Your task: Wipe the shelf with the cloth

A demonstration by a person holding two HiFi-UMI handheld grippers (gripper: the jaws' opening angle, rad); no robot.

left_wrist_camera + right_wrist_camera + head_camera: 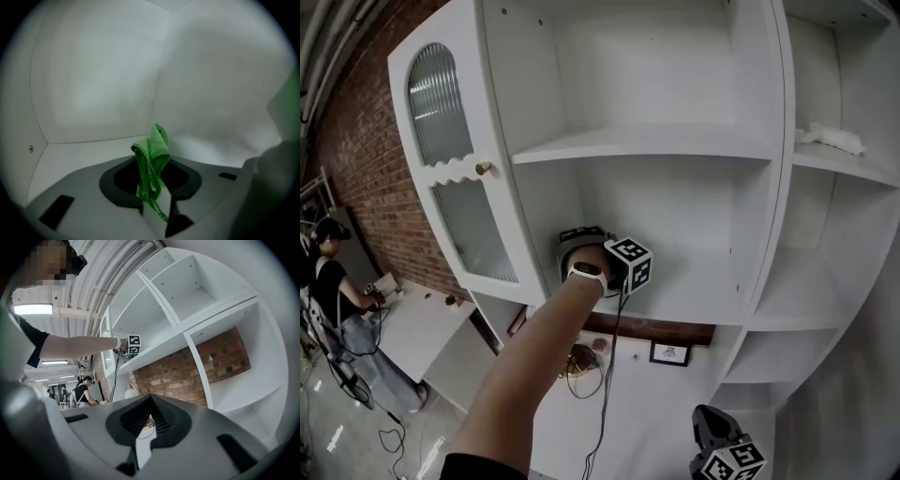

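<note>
A tall white cabinet (778, 187) stood against a red brick wall (366, 169), its ribbed-glass door (450, 169) swung open to the left. In the room behind, at the far left, a person (333, 281) stood at a white desk (412, 323).

The person's bare left arm (534, 366) reached onto the middle shelf (703, 292), at its left end near the side wall. There the left claw (153, 194) was shut on a green cloth (152, 157). The cloth was bunched into a narrow fold. Its long axis ran out from the jaws and its rounded free end pointed towards the shelf's back corner. Whether it touched the shelf could not be told.

The right claw (150, 404) hung low before the cabinet's right side, jaws together and holding nothing.

A crumpled white cloth (832, 139) lay on the upper right shelf.
</note>
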